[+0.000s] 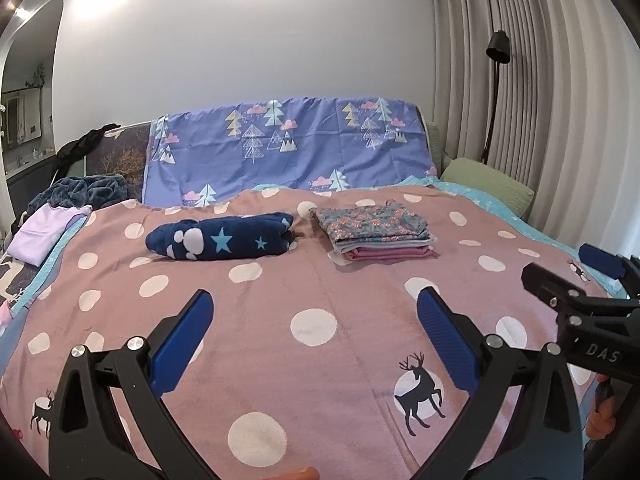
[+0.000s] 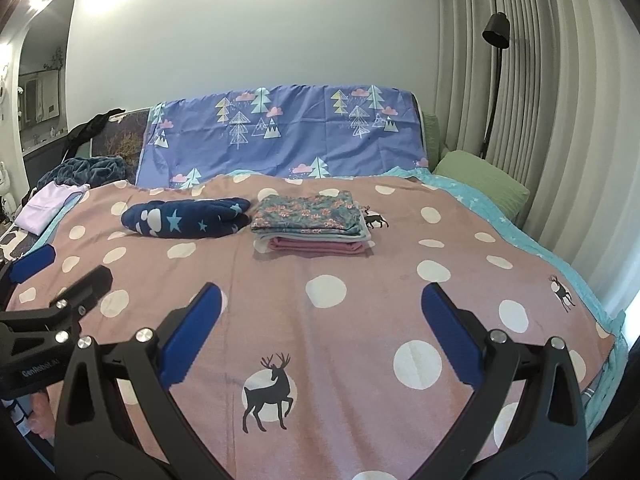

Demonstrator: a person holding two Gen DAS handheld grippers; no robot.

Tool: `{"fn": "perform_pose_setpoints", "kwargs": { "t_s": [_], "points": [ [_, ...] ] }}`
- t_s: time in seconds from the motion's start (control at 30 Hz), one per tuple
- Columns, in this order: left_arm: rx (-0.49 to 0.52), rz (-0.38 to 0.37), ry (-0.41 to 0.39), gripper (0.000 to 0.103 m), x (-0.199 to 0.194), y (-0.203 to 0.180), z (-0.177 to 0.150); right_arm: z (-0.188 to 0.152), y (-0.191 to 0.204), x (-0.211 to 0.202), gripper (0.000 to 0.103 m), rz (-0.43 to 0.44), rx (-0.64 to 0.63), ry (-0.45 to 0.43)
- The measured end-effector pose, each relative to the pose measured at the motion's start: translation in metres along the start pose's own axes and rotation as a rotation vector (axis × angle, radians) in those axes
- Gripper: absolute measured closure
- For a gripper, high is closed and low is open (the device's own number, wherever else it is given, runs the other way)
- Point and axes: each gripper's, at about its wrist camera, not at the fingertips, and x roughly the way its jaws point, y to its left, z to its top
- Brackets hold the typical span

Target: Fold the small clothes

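Observation:
A pink polka-dot blanket (image 1: 320, 280) (image 2: 360, 280) covers the bed. A navy star-print garment (image 1: 218, 240) (image 2: 186, 218) lies rolled up on its far half. To the right of it rests a folded stack (image 1: 372, 230) (image 2: 312, 220), floral on top with grey and pink below. A lilac garment (image 1: 44, 232) (image 2: 48, 200) lies flat at the bed's left edge. My left gripper (image 1: 314, 304) (image 2: 68, 268) hovers open over the near blanket, holding nothing. My right gripper (image 2: 320, 294) (image 1: 568, 268) stands beside it, open too and holding nothing.
A crumpled dark blue fleece (image 1: 88, 190) lies behind the lilac garment. A purple tree-print sheet (image 1: 288, 148) drapes the headboard. A green pillow (image 1: 484, 184), a black floor lamp (image 1: 496, 80) and grey curtains (image 1: 560, 120) line the right side. A mirror (image 1: 24, 112) is at left.

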Motion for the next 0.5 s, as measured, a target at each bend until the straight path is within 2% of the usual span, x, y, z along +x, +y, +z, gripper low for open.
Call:
{"fn": "perform_pose_setpoints", "kwargs": {
  "t_s": [0.5],
  "points": [
    [0.013, -0.016, 0.020, 0.001, 0.0030, -0.0027, -0.0049, -0.0072, 0.0013, 0.0015, 0.002, 0.011, 0.004, 0.010]
  ]
}}
